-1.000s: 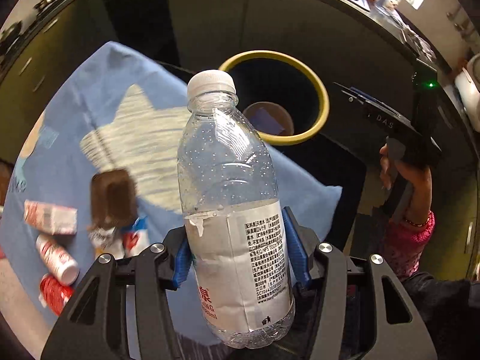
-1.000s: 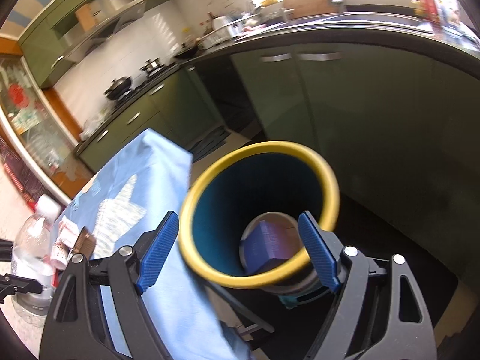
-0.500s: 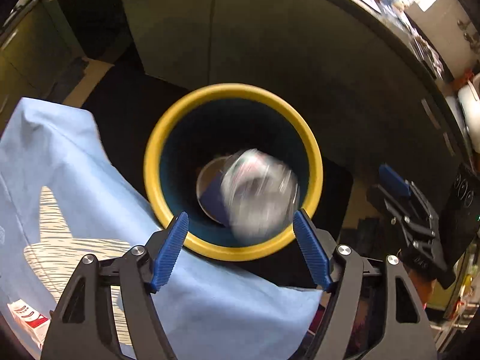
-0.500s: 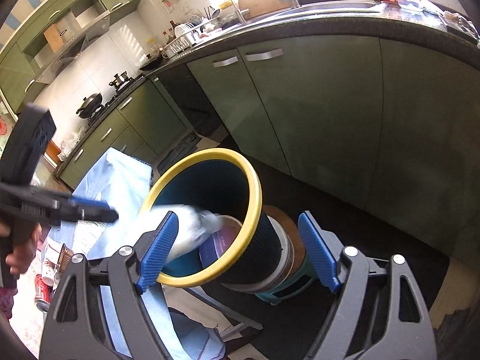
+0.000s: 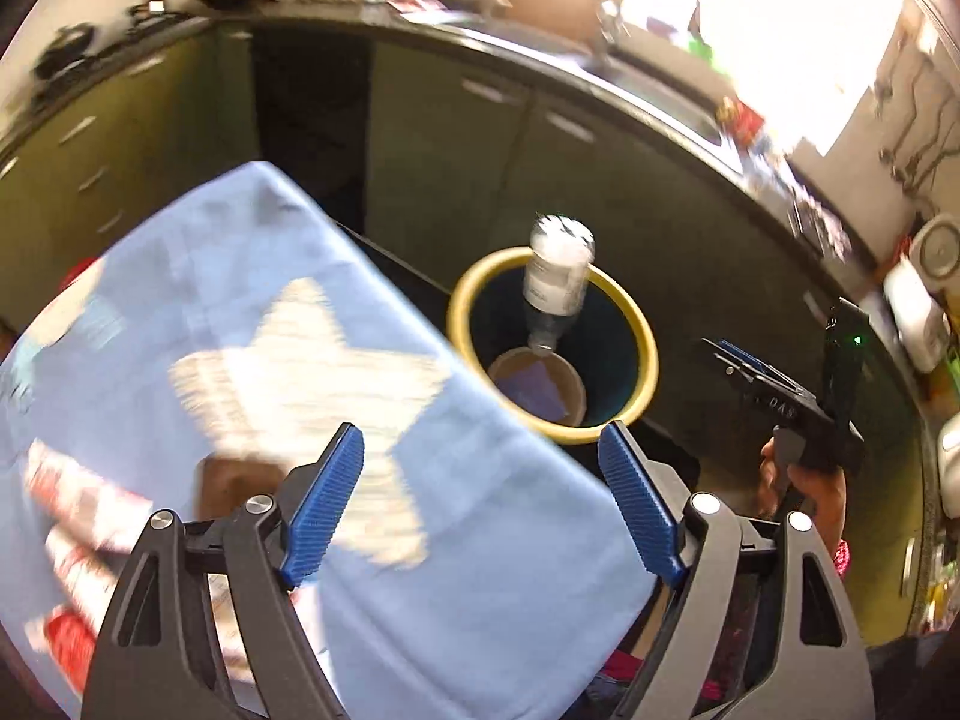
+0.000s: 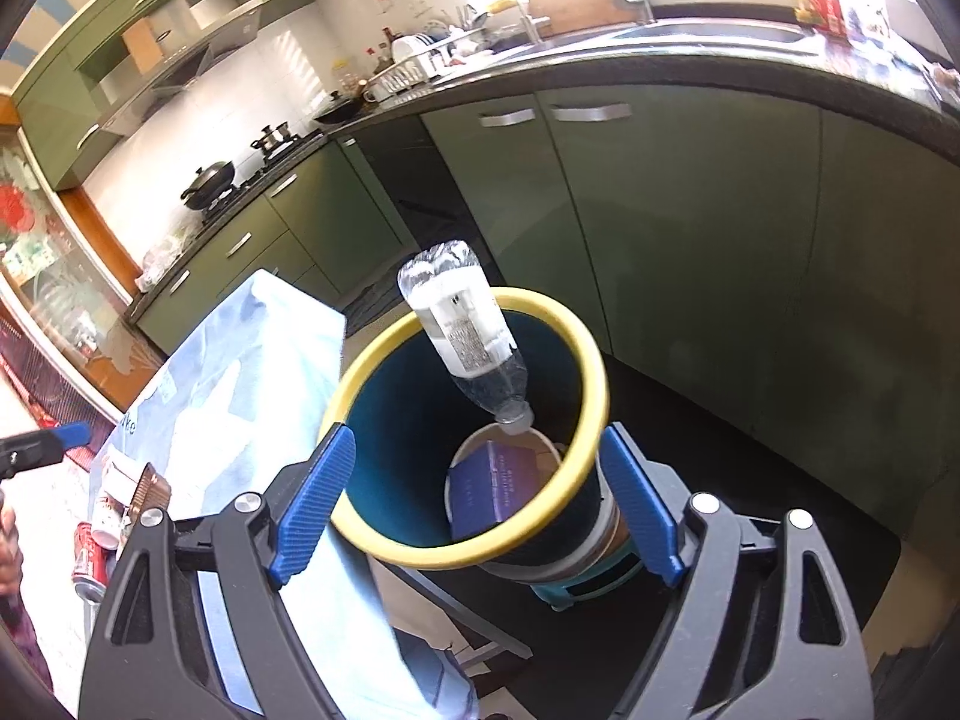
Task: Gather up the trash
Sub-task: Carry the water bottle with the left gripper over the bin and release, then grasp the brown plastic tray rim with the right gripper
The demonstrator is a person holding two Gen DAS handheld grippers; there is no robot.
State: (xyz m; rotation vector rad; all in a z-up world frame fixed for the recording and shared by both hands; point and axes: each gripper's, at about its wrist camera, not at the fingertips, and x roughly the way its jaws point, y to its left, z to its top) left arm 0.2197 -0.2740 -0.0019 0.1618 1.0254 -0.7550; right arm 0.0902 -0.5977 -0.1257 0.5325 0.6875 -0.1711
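A clear plastic water bottle point(image 6: 465, 333) stands cap-down in the dark bin with a yellow rim point(image 6: 591, 360), its base sticking out above the rim. It also shows in the left wrist view point(image 5: 555, 279), in the bin point(image 5: 645, 342). A purple box point(image 6: 495, 486) lies at the bin's bottom. My left gripper point(image 5: 483, 513) is open and empty above the blue cloth point(image 5: 240, 300). My right gripper point(image 6: 474, 504) is open and empty, near the bin's front rim.
Red cans and white packets point(image 5: 72, 516) and a brown item point(image 5: 231, 483) lie on the blue cloth at left; they also show in the right wrist view point(image 6: 114, 516). Green kitchen cabinets point(image 6: 660, 228) stand behind the bin. The floor is dark.
My left gripper let go of the bottle over the bin and has drawn back over the cloth. The bottle now sits cap-down in the bin. My right gripper stayed open.
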